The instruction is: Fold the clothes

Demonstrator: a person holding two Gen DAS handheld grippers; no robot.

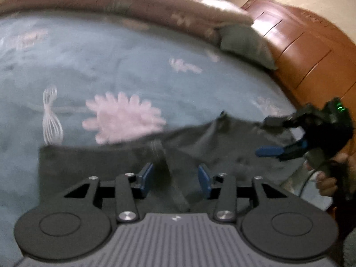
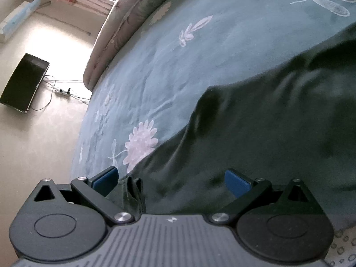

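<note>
A dark grey garment [image 1: 106,164] lies spread on the blue flowered bedspread [image 1: 111,62]. My left gripper [image 1: 175,176] hovers over its near part, its blue pads apart. A raised ridge of the fabric [image 1: 160,155] runs between them, untouched by either pad. At the right of the left wrist view a hand holds my right gripper [image 1: 262,135], open over the garment's far corner. In the right wrist view my right gripper [image 2: 171,180] stands wide open above the same garment [image 2: 267,122], with a bunched hem [image 2: 133,191] beside its left pad.
A wooden headboard [image 1: 300,44], a grey pillow [image 1: 247,44] and a rolled floral quilt [image 1: 111,2] border the bed. Beyond the bed edge in the right wrist view are bare floor, a dark screen [image 2: 24,82] and a power strip [image 2: 63,92] with cables.
</note>
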